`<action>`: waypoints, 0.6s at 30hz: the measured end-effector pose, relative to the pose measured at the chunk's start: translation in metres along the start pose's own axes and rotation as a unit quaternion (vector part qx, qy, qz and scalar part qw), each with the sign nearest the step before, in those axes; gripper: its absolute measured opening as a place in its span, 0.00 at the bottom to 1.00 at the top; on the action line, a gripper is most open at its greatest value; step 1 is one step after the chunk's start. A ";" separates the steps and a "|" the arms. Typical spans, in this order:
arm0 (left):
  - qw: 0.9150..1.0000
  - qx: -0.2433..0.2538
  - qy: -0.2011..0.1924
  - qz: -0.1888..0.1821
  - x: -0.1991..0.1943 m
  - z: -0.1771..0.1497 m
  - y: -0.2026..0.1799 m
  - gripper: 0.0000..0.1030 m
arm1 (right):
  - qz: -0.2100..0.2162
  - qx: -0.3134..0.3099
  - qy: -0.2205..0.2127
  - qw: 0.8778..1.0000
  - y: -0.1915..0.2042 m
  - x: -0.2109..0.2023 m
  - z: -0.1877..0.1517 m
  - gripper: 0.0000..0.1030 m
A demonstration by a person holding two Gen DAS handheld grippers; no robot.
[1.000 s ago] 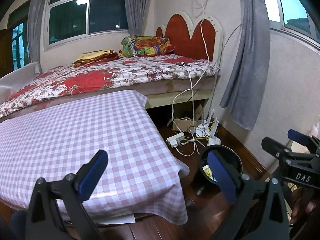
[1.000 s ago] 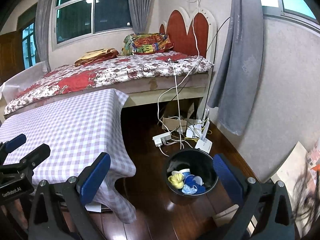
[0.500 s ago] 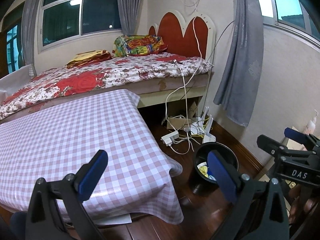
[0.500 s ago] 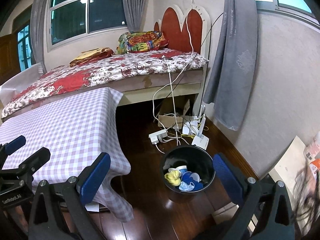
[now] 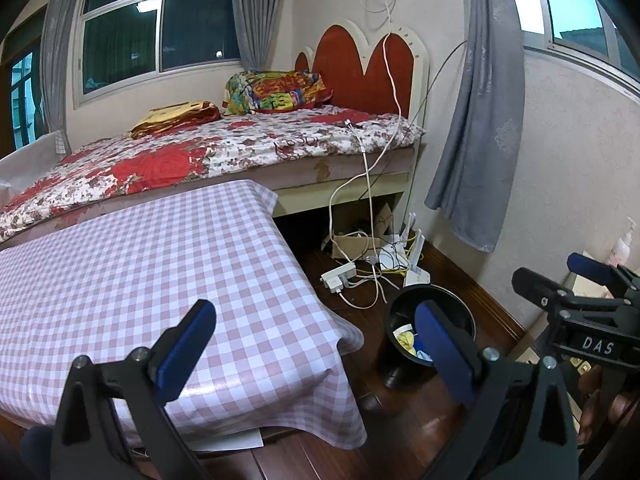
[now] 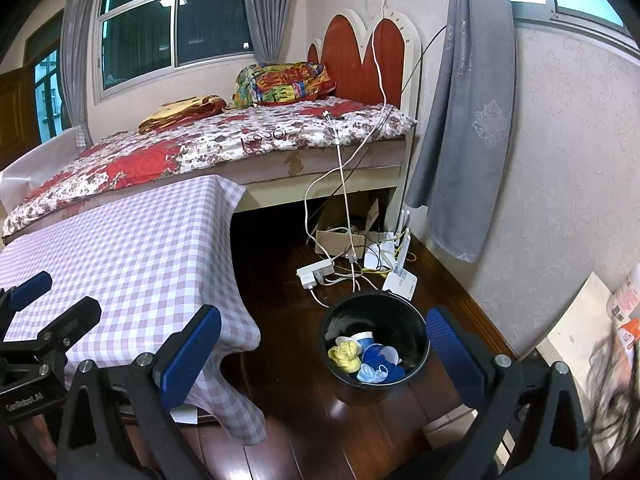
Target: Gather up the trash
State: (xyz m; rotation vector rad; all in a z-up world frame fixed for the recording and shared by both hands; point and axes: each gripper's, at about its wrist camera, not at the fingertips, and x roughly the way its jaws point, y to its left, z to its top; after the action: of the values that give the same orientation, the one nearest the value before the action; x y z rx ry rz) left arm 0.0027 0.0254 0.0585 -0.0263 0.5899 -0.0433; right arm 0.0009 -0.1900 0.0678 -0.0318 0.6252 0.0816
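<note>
While my left gripper [image 5: 312,354] and right gripper [image 6: 324,350] both gape wide with nothing held, the round black plastic trash bin [image 6: 416,326] stands on the dark wooden floor [image 6: 296,320] beside the pink-checked clothed table [image 6: 132,248]. Inside it lie yellow, blue and white crumpled scraps [image 6: 366,358].

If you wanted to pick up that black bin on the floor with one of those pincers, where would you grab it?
Probably the black bin by its thin upper rim, coming from above with one finger inside the wall, one outside. The round body looks too wide for the right gripper, and the near rim is bare; the trash sits low.
</note>
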 end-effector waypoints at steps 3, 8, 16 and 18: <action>1.000 0.001 0.000 0.000 0.000 0.001 0.001 0.98 | 0.001 0.000 0.000 1.000 0.000 0.000 0.001 1.00; 1.000 -0.001 -0.002 0.001 -0.001 0.001 0.001 0.98 | 0.001 0.000 0.000 1.000 0.001 0.000 0.001 1.00; 1.000 0.002 -0.002 0.001 0.000 0.003 0.002 0.98 | 0.001 0.000 0.000 1.000 0.001 0.001 0.002 1.00; 1.000 0.002 -0.002 0.000 -0.001 0.003 0.002 0.98 | 0.001 0.000 -0.001 1.000 0.001 0.001 0.002 1.00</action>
State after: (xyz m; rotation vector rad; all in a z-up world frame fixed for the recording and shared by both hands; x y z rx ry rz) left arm 0.0041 0.0275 0.0614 -0.0219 0.5866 -0.0437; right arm 0.0028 -0.1890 0.0686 -0.0310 0.6237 0.0838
